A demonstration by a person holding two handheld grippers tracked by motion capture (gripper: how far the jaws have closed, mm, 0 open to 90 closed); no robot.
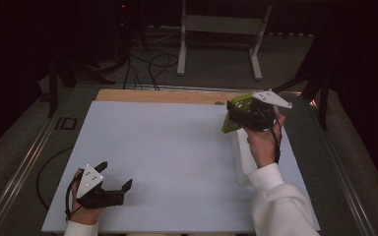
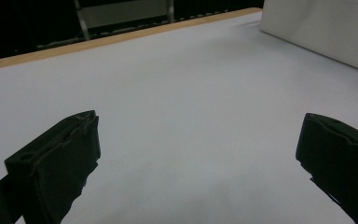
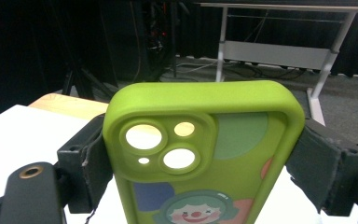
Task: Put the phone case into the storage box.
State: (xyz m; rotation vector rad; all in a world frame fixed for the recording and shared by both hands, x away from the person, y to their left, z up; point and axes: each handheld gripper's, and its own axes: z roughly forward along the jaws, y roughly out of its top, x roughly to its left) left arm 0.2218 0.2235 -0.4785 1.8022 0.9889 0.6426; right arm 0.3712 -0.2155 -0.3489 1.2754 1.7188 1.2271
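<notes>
A lime-green phone case (image 3: 205,154) with camera cutouts and a clown picture stands upright between the jaws of my right gripper (image 3: 205,163), which is shut on its two sides. In the high view the right gripper (image 1: 248,114) holds the green phone case (image 1: 237,112) lifted above the far right part of the white table mat (image 1: 167,157). My left gripper (image 1: 114,178) rests low at the near left of the mat, open, with nothing between its jaws. In the left gripper view its two black fingers (image 2: 56,163) stand wide apart over bare mat (image 2: 191,121).
A white box (image 1: 243,157) lies on the mat's right side under the right hand, also seen as the white box (image 2: 326,32). A wooden strip (image 1: 162,95) runs along the far table edge. A white frame stand (image 1: 221,29) and cables lie on the floor beyond.
</notes>
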